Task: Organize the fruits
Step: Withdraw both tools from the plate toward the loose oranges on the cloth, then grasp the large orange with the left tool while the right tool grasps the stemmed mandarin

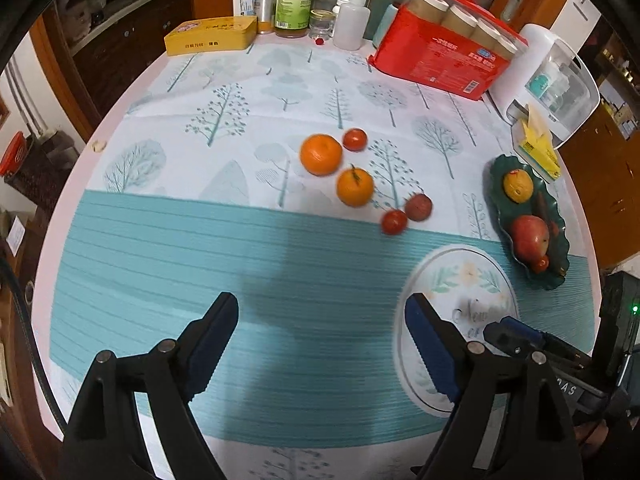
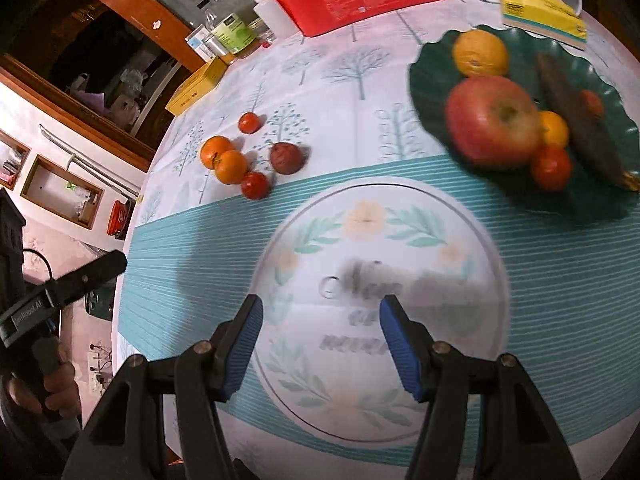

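Note:
Two oranges (image 1: 321, 154) (image 1: 355, 187), two small tomatoes (image 1: 355, 139) (image 1: 394, 222) and a dark red fruit (image 1: 418, 207) lie loose on the tablecloth mid-table. A dark green plate (image 1: 555, 216) at the right holds a red apple (image 1: 530, 237), a yellow-orange fruit (image 1: 518, 186) and a small tomato (image 1: 540, 264). My left gripper (image 1: 322, 350) is open and empty, above the teal band. My right gripper (image 2: 320, 346) is open and empty over the printed circle; the plate (image 2: 432, 64), the apple (image 2: 494, 120) and the loose fruit cluster (image 2: 230, 166) lie beyond it.
A red package (image 1: 440, 56), a yellow tin (image 1: 210, 35), bottles (image 1: 294, 4), a white appliance (image 1: 556, 80) and a yellow tissue pack (image 1: 538, 146) stand along the far and right edges. The right gripper (image 1: 520, 338) shows low right in the left wrist view.

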`<state>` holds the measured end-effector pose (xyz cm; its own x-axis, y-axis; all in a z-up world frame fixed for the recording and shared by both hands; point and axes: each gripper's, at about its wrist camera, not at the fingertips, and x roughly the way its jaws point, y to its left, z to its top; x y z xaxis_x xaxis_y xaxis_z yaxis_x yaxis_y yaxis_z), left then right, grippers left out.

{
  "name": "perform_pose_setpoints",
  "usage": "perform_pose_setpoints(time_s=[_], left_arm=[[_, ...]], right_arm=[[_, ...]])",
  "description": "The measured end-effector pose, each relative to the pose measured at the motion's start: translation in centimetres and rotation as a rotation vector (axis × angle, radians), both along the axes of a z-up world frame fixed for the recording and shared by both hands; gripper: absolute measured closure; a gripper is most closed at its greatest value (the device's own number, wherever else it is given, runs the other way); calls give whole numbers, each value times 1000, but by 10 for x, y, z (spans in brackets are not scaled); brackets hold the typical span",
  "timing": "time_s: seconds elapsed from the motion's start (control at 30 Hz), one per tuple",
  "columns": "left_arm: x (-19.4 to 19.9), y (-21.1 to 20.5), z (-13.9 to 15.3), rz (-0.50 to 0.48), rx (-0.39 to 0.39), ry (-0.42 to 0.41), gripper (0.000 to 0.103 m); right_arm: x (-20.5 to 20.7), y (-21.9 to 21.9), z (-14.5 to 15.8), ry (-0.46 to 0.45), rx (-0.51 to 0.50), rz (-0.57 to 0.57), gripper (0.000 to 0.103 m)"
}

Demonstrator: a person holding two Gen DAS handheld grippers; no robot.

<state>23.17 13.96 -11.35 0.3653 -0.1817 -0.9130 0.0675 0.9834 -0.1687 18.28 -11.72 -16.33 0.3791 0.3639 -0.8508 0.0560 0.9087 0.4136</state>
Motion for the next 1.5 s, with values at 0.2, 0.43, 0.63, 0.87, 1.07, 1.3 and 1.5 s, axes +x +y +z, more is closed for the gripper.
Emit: perform_pose_setpoints(time_s=[0.2, 0.43, 0.63, 0.87, 1.07, 1.3, 1.5], left_arm=[[35, 16, 1, -52, 24, 14, 19], [77, 19, -4, -123, 70, 39, 19], [112, 13, -13, -156, 72, 65, 19], [151, 1, -26, -169, 47, 80, 19], [176, -9, -42, -176, 4, 90, 19], [190, -20, -65, -207, 13, 119, 22], [193, -27, -82, -231, -14, 137, 36]], right_arm=[[13, 30, -4, -9, -19, -8, 42], [38, 63, -2, -61, -77, 12, 42], [61, 87, 1, -126, -165, 61, 42], [87, 113, 4, -209, -267, 158, 42], [98, 136, 1, -316, -388, 251, 42], [103, 152, -19, -371, -484, 316, 42], [107, 156, -31, -390, -497, 310, 42]])
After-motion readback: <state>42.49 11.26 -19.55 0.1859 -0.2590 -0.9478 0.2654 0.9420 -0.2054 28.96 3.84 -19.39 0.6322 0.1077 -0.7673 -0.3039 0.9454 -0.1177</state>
